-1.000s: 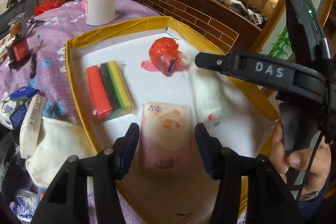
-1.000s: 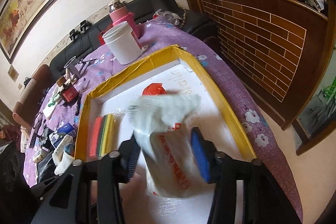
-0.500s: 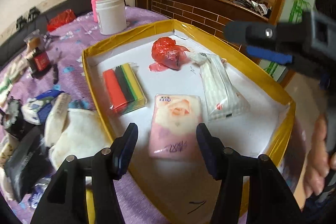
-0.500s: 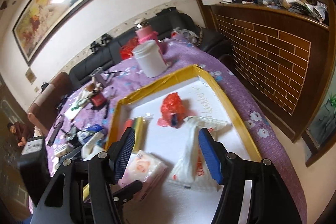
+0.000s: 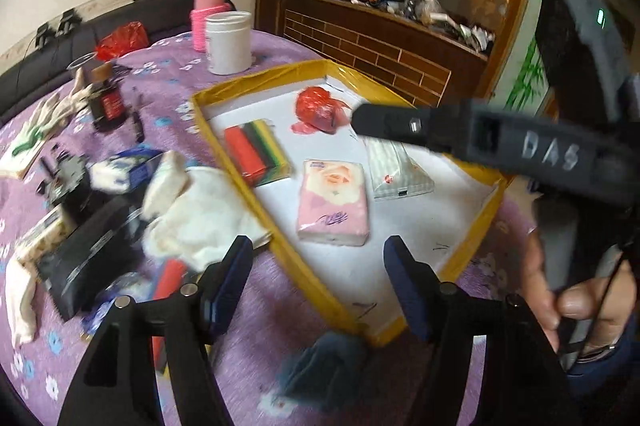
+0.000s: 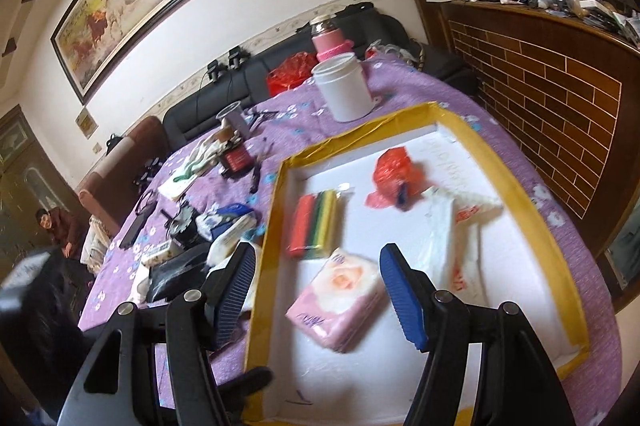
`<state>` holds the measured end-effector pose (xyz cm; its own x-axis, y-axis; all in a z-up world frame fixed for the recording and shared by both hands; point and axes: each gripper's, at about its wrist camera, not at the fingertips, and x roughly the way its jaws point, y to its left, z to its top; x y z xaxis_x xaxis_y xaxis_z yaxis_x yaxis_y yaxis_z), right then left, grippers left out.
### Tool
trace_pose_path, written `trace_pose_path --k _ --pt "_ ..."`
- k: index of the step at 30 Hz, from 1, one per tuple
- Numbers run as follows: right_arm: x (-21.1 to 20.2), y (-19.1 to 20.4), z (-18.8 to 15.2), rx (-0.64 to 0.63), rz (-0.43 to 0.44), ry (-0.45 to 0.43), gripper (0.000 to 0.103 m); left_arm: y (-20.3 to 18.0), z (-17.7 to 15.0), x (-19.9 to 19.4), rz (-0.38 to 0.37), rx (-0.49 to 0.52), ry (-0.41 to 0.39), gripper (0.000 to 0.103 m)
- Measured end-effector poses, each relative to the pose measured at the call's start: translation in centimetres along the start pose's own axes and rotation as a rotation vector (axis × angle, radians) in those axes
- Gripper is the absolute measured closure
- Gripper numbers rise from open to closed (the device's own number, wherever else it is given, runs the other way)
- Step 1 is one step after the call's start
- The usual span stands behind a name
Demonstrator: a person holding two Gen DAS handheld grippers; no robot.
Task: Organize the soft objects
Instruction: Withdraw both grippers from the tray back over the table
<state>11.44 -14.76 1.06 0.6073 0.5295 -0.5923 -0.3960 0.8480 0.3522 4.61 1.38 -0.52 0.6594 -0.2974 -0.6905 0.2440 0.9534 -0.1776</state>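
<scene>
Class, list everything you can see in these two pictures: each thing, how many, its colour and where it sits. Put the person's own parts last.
tray: one, yellow rim, white floor, on the table
pink tissue pack: one, in the tray, near end
white tissue pack: one, in the tray, right side
sponge pack: one, red, black, green, yellow, in the tray, left side
red bag: one, in the tray, far end
white cloth: one, on the table, left of the tray
white jar: one, beyond the tray
pink flask: one, behind the jar
tablecloth: one, purple, flowered
left gripper: black, blue pads, jaws opening, nothing between them
right gripper: black, blue pads, open, empty
hand: one, on the right gripper's handle
</scene>
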Motion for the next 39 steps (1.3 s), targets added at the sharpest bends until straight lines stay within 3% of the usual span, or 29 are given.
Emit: trace_pose_path --k 7,15,21,23,25,34,36,38,39 --pt "0.5 2.1 -1.5 -0.037 0.017 0.043 0.033 3.7 -2.2 -3.7 0.018 -0.073 -0.056 0.032" --pt "1.4 4.4 -3.7 -0.090 0.083 0.103 0.033 10.3 -5.7 -6.0 0.096 -0.212 -0.069 0.032" --pt "1.5 8.1 -6.5 -0.278 0.181 0.191 0.033 15.2 -8.1 -7.4 0.221 -0.314 -0.093 0.032" --pt "1.1 9.3 -7.7 -0.363 0.184 0.212 0.033 16.5 -8.8 -7.3 0.228 -0.351 -0.088 0.032" --pt "1.0 10.5 -9.0 -0.462 0.173 0.240 0.033 17.4 -9.3 -7.2 0.224 -0.377 -0.084 0.032" --pt "2.4 13.2 -13.3 -0.816 -0.040 0.277 0.033 17.4 -9.4 -7.4 0.212 -0.375 -0.091 0.031" --pt "2.7 13.9 -14.3 -0.889 -0.078 0.274 0.040 17.6 -9.4 -7.5 0.210 -0.386 -0.089 0.031" --pt "2.7 13.9 -13.8 -0.868 -0.072 0.261 0.063 18.0 -9.5 -7.5 0.217 -0.396 -0.078 0.031" --pt "2.6 13.7 -13.2 -0.838 -0.057 0.252 0.069 18.2 -9.4 -7.6 0.221 -0.402 -0.072 0.030"
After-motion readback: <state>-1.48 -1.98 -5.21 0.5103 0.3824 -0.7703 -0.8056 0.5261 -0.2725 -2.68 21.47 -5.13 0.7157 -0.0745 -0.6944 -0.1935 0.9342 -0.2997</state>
